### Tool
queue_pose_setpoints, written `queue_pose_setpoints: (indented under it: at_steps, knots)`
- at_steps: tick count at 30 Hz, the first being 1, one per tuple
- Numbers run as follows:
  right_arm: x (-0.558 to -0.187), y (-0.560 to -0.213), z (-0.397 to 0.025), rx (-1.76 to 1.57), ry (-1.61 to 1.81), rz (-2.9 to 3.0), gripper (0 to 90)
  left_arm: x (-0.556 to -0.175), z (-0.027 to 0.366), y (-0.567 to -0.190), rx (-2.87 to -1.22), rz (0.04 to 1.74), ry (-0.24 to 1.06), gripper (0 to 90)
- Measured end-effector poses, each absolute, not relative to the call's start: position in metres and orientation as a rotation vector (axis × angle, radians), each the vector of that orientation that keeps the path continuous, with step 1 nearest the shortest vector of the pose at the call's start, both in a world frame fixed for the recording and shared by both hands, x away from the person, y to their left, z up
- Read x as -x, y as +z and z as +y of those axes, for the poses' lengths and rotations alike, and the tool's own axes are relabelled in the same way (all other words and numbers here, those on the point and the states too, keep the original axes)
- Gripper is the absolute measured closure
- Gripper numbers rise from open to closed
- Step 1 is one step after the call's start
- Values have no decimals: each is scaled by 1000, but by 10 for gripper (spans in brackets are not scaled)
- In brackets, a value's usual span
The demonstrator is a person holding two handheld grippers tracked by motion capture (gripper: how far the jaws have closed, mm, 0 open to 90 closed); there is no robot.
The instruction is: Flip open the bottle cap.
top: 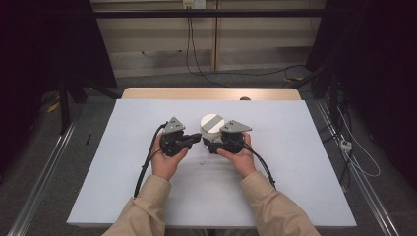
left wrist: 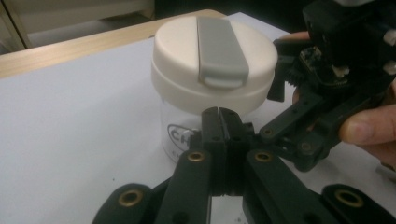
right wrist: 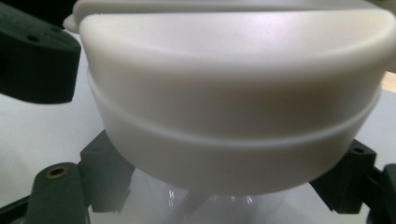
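A clear, round jar (left wrist: 180,133) with a smooth cream lid (left wrist: 187,60) and a flat grey strap (left wrist: 219,46) across its top stands on the pale matte desk (top: 123,162). The right gripper (top: 212,143) clasps the jar's clear body just below the lid. The left gripper (left wrist: 223,122) sits just beside the jar, its black jaws pressed together on nothing.

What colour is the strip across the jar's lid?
Grey, on a cream-white lid; the strip shows best in the left gripper view.
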State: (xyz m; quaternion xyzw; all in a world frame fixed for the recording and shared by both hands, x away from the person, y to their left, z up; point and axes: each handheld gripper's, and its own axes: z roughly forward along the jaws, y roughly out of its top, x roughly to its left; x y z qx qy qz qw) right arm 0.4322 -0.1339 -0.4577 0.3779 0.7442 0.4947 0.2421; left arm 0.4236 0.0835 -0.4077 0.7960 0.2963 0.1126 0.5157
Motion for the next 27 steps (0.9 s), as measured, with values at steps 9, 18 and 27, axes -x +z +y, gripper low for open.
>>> queue_pose_setpoints:
  at_steps: [9, 18, 27]
  knots:
    - [-432, -458, -134, -1033, 1352, 2034, 188, -426, 79, -403, -1911, 712, 285, 900]
    - [-432, -458, -134, -1033, 1352, 2033, 188, -425, 80, -400, -1895, 716, 285, 900]
    - [-432, -459, -134, -1032, 1353, 2033, 188, -427, 78, -388, -1876, 705, 293, 900]
